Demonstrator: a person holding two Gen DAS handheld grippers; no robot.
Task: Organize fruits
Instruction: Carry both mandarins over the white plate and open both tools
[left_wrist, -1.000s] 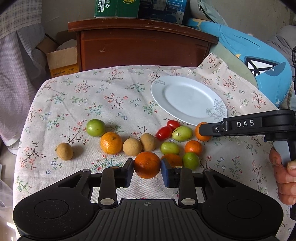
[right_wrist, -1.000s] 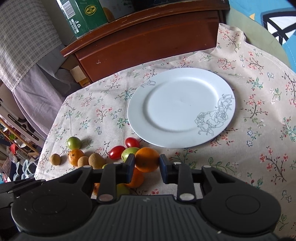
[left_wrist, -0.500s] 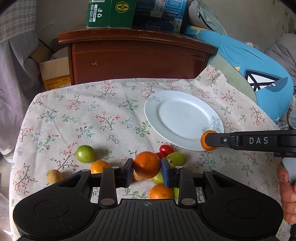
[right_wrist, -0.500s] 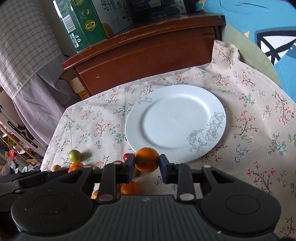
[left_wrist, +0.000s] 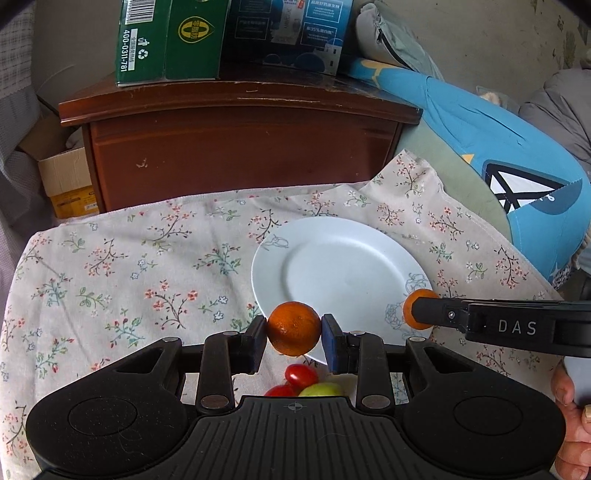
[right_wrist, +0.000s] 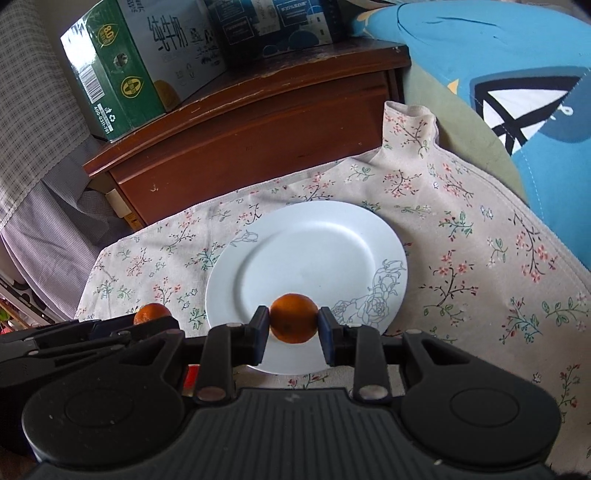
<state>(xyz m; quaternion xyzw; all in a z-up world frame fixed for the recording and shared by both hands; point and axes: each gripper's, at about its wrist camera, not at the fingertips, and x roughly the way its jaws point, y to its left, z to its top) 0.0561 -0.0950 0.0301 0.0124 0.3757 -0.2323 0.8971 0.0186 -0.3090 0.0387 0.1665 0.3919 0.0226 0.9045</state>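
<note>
My left gripper (left_wrist: 294, 334) is shut on an orange (left_wrist: 293, 328) and holds it above the near left rim of the white plate (left_wrist: 343, 273). My right gripper (right_wrist: 294, 328) is shut on a smaller orange (right_wrist: 294, 322) above the plate's (right_wrist: 303, 258) near part. That right-hand orange also shows in the left wrist view (left_wrist: 415, 306) at the plate's right rim. The left-hand orange shows in the right wrist view (right_wrist: 151, 313) at the left. Two red tomatoes (left_wrist: 301, 374) and a green fruit (left_wrist: 322, 389) lie on the cloth below my left gripper.
The floral cloth (left_wrist: 147, 266) covers the table. A brown wooden cabinet (left_wrist: 236, 147) with cartons on top stands behind the table. A blue cushion (left_wrist: 509, 173) lies at the right. A cardboard box (left_wrist: 66, 181) sits at the far left.
Both grippers have risen and moved forward with their oranges, from over the fruit pile to the near rim of the plate. Most of the loose fruit has dropped out of view.
</note>
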